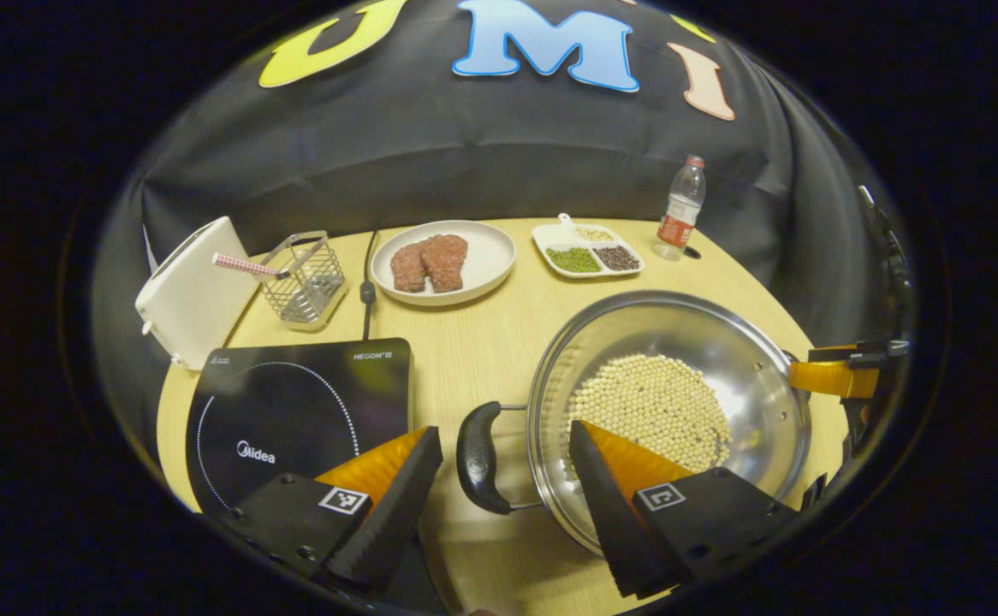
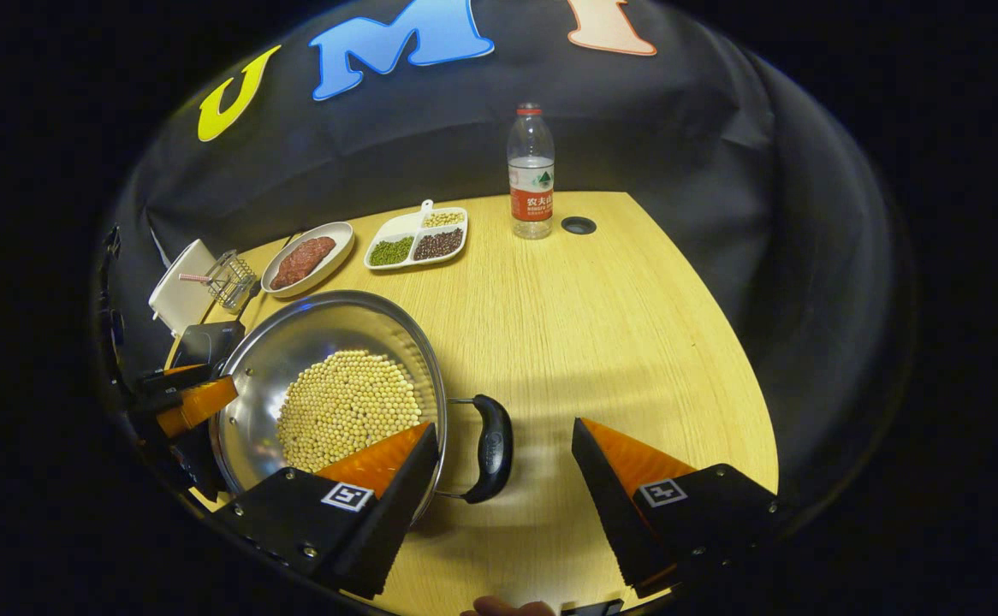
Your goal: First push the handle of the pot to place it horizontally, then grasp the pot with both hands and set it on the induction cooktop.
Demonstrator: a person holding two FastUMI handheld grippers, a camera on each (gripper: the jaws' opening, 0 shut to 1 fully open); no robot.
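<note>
A white plate of raw meat [image 1: 445,261] and a divided dish of beans and grains [image 1: 588,251] are set side by side at the table's [image 2: 619,334] far edge. A capped water bottle [image 2: 531,171] is stood beyond the dish, while a wire basket [image 1: 304,280] and a white appliance [image 1: 193,293] are placed at the other end.

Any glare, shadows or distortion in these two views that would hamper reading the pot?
Left gripper view: fisheye bends the table edge; glare on the pot wall, beans sharp. Right gripper view: same curving, soft shadow beside the pot handle, dim corners, bottle in focus.
</note>
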